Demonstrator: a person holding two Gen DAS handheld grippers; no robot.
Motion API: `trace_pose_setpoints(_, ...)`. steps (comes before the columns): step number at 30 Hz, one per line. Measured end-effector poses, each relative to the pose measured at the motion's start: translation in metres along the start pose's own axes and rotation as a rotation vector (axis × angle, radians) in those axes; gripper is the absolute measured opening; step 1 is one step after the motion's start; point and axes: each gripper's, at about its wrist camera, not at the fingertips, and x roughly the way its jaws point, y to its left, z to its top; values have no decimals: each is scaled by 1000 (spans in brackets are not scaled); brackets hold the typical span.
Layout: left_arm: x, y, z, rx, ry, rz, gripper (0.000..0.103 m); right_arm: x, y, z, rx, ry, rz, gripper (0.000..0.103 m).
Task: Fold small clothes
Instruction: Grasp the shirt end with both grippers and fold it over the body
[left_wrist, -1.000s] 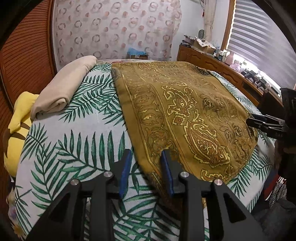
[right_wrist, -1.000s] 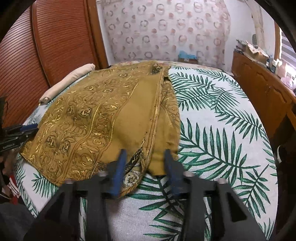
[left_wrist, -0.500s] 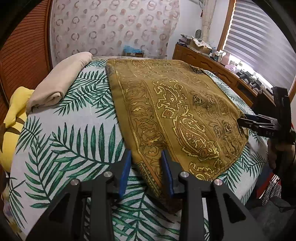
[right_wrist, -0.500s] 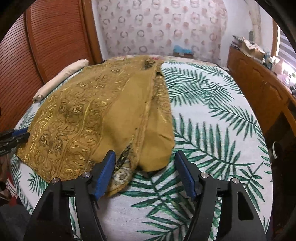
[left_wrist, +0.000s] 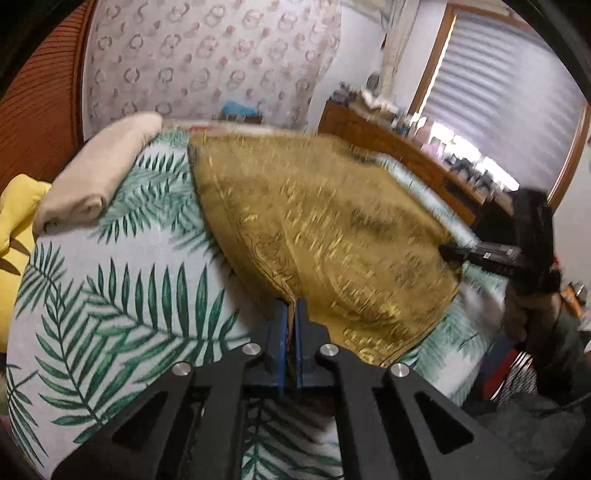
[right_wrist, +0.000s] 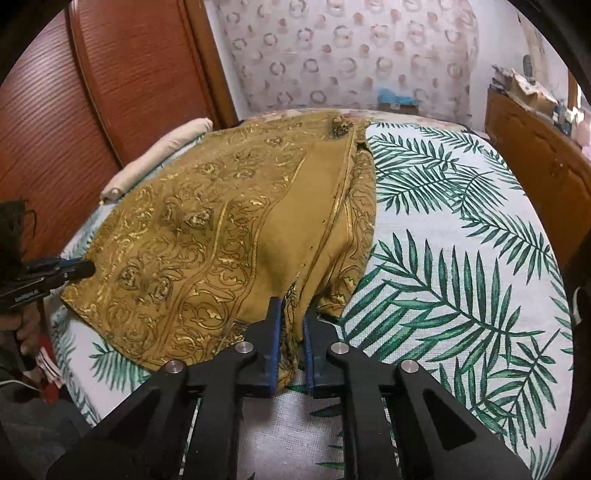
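1. left gripper (left_wrist: 291, 325) is clenched on the near-left corner of the gold cloth (left_wrist: 325, 221); right gripper (right_wrist: 291, 325) pinches the near-right corner.
2. step, i judge: lifting the near edge off the bed (right_wrist: 461, 258); next, carry both corners evenly toward the far edge.
3. left view is blurred; far edge hard to make out.

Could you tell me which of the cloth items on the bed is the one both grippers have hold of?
The mustard-gold patterned garment: the left gripper and right gripper each pinch its near edge. The rolled beige cloth lies untouched beside it, plain and unpatterned.
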Motion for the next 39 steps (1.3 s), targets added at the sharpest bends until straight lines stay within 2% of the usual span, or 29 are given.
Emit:
trace_pose_setpoints(5, -19, -10, 25, 12, -93, -5, 0, -20, 1, 11, 27, -80, 42, 4)
trace_pose_setpoints(10, -21, -10, 60, 24, -158, -7, 0, -37, 4, 36, 17, -146, 53, 3)
trace_pose_setpoints(16, -11, 2, 100, 8, -193, -22, 0, -41, 0, 79, -11, -195, 49, 3)
trace_pose_setpoints(23, 8, 1, 141, 37, -217, -11, 0, -25, -7, 125, -58, -199, 13, 3)
trace_pose_setpoints(31, 60, 35, 189, 2, -182, 41, 0, 23, -24, 187, -107, -145, -15, 3)
trace_pose_setpoints(35, 93, 62, 206, -35, -139, 76, 0, 61, -44, 218, -70, -91, 0, 3)
trace_pose_setpoints(38, 119, 79, 211, -55, -93, 98, 0, 88, -57, 233, -57, -49, -26, 4)
trace_pose_setpoints(39, 125, 83, 211, -58, -81, 104, 0, 95, -62, 237, -41, -32, -26, 7)
